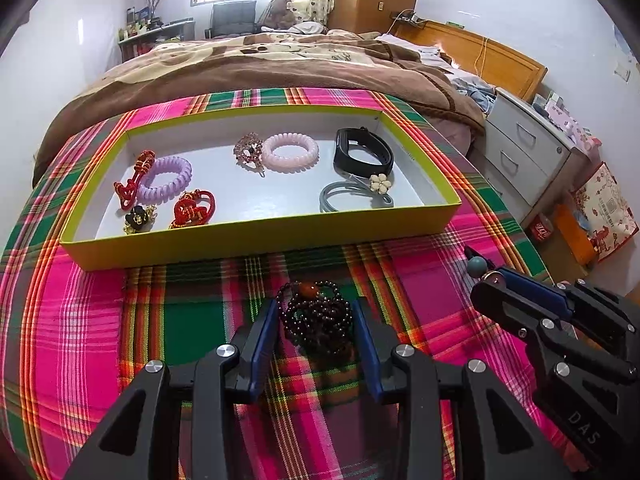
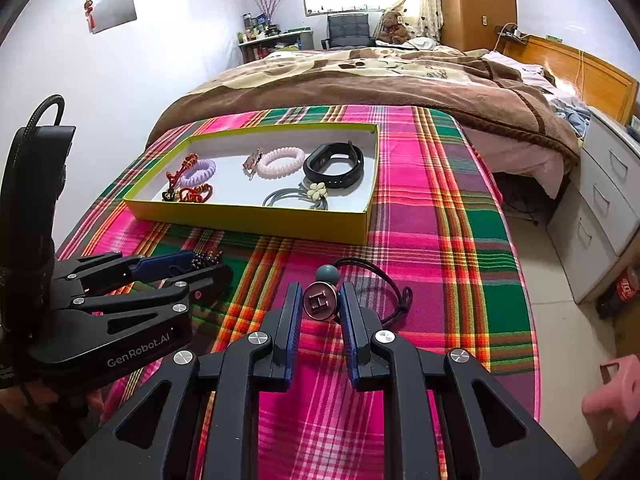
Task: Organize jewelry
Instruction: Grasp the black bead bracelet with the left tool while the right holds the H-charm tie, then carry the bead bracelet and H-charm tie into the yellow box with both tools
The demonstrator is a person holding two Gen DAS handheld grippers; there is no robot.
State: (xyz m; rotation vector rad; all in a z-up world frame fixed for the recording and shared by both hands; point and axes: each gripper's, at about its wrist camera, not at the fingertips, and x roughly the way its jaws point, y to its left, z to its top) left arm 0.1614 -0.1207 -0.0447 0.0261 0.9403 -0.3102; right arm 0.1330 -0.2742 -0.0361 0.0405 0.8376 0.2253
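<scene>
Left gripper (image 1: 316, 320): we straddle dark bead bracelet (image 1: 316, 316), unpinched | right gripper (image 2: 320, 300): we clamp H-charm hair tie (image 2: 319, 301) | near cloth (image 2: 440, 240) front edge

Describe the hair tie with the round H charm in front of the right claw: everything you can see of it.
The hair tie is a thin black elastic cord looped on the plaid cloth, knotted at its right end. It carries a grey-blue ball and a round, metallic-looking disc marked H. The disc stands nearly upright between the right claw pads, which sit against its edges. It lies outside the yellow box.
</scene>
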